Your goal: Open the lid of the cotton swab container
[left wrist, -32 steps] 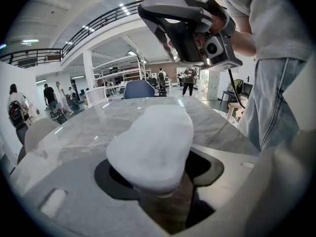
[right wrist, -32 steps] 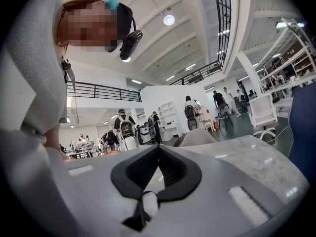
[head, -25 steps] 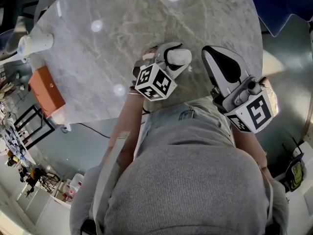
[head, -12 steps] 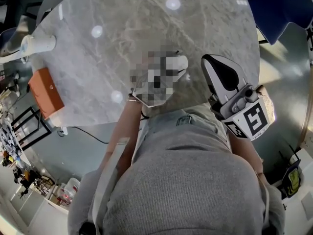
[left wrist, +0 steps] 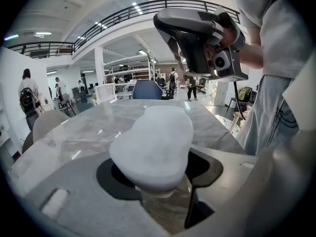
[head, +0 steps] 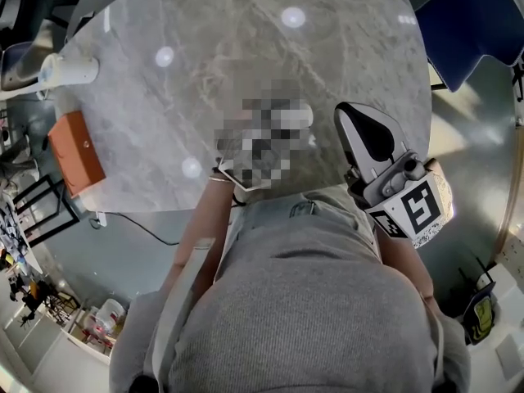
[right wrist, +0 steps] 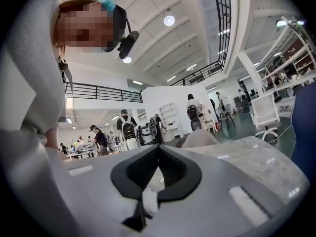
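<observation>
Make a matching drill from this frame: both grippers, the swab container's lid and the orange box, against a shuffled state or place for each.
Things:
1. left gripper
2. right gripper
3. lid
4. orange box

States or places:
A. jaws together, nothing between them
B. near the left edge of the table in the head view
C. white, seated on the clear container
D. closed around the container

Pairs: 1-D, 2-A, 3-C, 4-B
</observation>
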{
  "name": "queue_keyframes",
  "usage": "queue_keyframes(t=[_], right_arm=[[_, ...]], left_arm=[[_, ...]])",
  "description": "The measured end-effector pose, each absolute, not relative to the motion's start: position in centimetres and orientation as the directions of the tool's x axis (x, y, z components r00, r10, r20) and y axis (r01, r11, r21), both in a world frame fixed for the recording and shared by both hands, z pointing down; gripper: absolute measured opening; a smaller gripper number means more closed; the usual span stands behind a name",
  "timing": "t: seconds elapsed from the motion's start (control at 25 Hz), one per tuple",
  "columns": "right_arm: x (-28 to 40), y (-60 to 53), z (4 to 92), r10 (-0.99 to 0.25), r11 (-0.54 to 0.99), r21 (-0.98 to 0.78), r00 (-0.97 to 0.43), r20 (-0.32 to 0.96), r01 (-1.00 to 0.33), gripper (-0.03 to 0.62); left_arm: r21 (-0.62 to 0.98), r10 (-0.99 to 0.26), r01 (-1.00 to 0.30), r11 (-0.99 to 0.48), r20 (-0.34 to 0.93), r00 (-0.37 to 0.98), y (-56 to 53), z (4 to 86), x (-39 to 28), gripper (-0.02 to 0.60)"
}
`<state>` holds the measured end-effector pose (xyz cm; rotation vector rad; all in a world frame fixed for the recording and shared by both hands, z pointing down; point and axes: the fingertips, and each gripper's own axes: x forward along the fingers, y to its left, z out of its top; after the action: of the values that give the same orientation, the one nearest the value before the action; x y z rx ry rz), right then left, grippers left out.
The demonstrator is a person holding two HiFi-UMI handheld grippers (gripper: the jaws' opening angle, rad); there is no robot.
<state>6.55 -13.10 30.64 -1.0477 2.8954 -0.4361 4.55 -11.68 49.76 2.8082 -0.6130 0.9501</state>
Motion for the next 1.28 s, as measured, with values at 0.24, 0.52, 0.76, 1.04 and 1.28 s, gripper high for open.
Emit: queue_keyframes(t=[0.24,0.52,0.76,1.04,1.28], right_arm=[[6.3,-13.4,30.4,-0.619,0.747,-0.265,-0.783,0.054,-0.609,0.002],[6.1,-13.5,30.2,-0.605,0.760,-0.263,-0.795,0.050,-0.595,0.002],[5.8,-13.8,30.1,-0.591,0.772,-0.260,-0.806,0.044,-0.580,0.002],[5.7,-13.8,29.7,-0.580,0.782,-0.251,-0.813,0.041,-0.571,0.002],[5.6,-13.8,29.5,-0.582,0.783,-0.245,-0.812,0.038,-0.572,0.002]], left_arm=[[-0.020,-0.348,-0.419,-0.908,0.592,0.727,-11.8,48.4,4.6,0.253],[-0.020,-0.362,-0.434,-0.900,0.587,0.724,-11.6,46.9,4.6,0.253],[-0.039,-0.386,-0.447,-0.894,0.575,0.721,-12.4,45.0,4.4,0.252],[-0.043,-0.384,-0.443,-0.895,0.580,0.719,-12.2,43.7,4.2,0.252],[-0.040,-0.372,-0.432,-0.901,0.583,0.722,-11.8,42.8,4.0,0.252]])
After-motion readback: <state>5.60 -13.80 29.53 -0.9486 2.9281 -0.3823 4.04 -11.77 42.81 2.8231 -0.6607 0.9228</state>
